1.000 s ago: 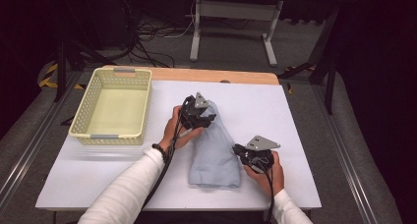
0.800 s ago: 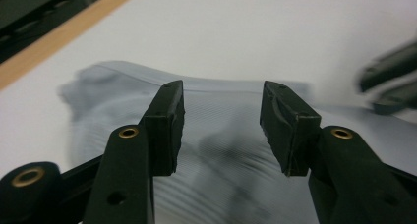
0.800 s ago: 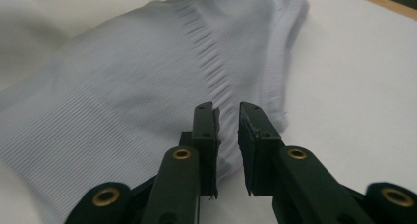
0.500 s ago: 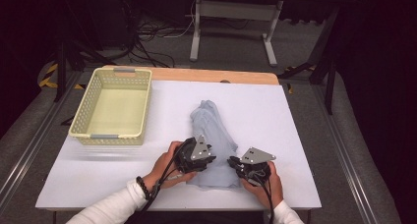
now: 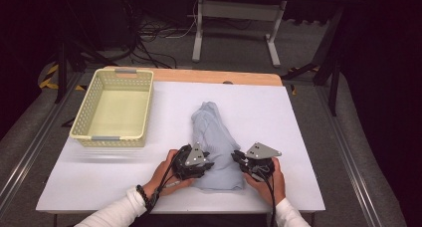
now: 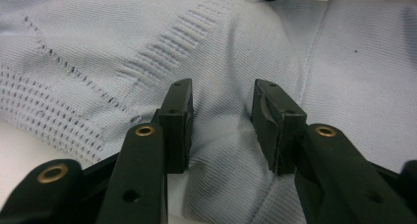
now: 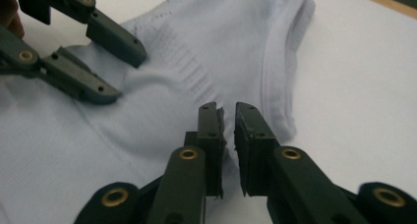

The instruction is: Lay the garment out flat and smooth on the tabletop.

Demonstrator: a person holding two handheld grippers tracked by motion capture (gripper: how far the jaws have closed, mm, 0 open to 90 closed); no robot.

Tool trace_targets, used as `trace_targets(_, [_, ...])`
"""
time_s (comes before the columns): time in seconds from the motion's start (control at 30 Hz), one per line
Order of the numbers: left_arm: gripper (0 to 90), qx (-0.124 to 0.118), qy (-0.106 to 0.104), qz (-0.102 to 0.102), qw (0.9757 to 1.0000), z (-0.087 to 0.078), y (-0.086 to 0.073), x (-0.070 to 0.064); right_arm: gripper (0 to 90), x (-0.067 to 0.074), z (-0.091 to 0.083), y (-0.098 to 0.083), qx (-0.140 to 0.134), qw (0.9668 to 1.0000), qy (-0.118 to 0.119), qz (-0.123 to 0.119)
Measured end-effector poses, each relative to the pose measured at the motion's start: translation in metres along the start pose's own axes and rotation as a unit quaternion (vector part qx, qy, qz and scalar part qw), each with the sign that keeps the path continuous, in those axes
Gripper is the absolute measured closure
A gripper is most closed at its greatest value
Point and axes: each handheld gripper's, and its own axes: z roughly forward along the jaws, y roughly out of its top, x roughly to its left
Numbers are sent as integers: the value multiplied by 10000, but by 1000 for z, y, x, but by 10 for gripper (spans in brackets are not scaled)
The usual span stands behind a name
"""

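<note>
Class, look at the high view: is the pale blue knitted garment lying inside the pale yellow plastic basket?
No, the pale blue knitted garment lies on the white table, to the right of the pale yellow plastic basket.

Pale blue knit garment (image 5: 214, 142); crumpled lengthwise mid-table; near end gripped.

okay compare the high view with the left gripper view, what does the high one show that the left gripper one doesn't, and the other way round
High view alone: the yellow basket at the table's left, empty, apart from the garment, and the right gripper at the garment's near right edge.

Left gripper view alone: the knit's ribbing and mesh holes, and the left gripper with its jaws parted, pressed onto a ridge of fabric between them.

Both: the pale blue garment and the left gripper on it.
</note>
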Motion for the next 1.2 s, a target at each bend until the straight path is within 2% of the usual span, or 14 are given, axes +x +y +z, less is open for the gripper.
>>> trace_targets(0.07, [607, 4, 1, 5, 10000, 0, 0, 0, 872, 0, 12, 2, 131, 9998, 20, -119])
trace_targets(0.13, [608, -6, 0, -2, 10000, 0, 0, 0, 885, -5, 21, 0, 224, 9997, 15, -118])
trace_targets(0.23, [608, -8, -11, 1, 10000, 0, 0, 0, 897, -17, 29, -1, 385, 9990, -211, -105])
trace_targets(0.27, [608, -13, -18, -6, 10000, 0, 0, 1, 898, -22, 31, -2, 407, 9989, -211, -35])
trace_targets(0.33, [607, -2, -18, 7, 10000, 0, 0, 1, 899, -31, 33, -3, 370, 9990, -45, 239])
trace_targets(0.43, [607, -10, -19, -1, 10000, 0, 0, 1, 899, -31, 31, -1, 402, 9990, -207, 70])
trace_targets(0.53, [606, -6, -45, 1, 10000, 0, 0, 1, 898, -32, 30, -1, 408, 9988, -262, 78])
trace_targets(0.63, [598, -43, -53, 3, 10000, -1, -1, 1, 880, -35, 27, -2, 403, 9979, -498, 109])
trace_targets(0.7, [577, -63, -78, -9, 9999, -3, 0, 2, 876, -38, 27, -4, 435, 9974, -539, 211])
trace_targets(0.83, [468, -87, 5, 112, 9999, -12, 7, -4, 829, -40, 24, -8, 424, 9971, -563, 298])
trace_targets(0.97, [388, -262, 99, 91, 9996, -29, 12, -6, 765, -42, 12, -9, 263, 9969, -615, 411])
trace_targets(1.03, [352, -279, 109, 68, 9995, -36, 12, -5, 716, -42, 5, -10, 160, 9967, -599, 516])
trace_targets(1.13, [325, -228, 197, 40, 9995, -43, 7, -3, 656, -41, -5, -11, 29, 9970, -545, 553])
trace_targets(1.2, [309, -197, 162, -10, 9997, -45, 3, 0, 619, -40, -12, -11, -81, 9969, -508, 594])
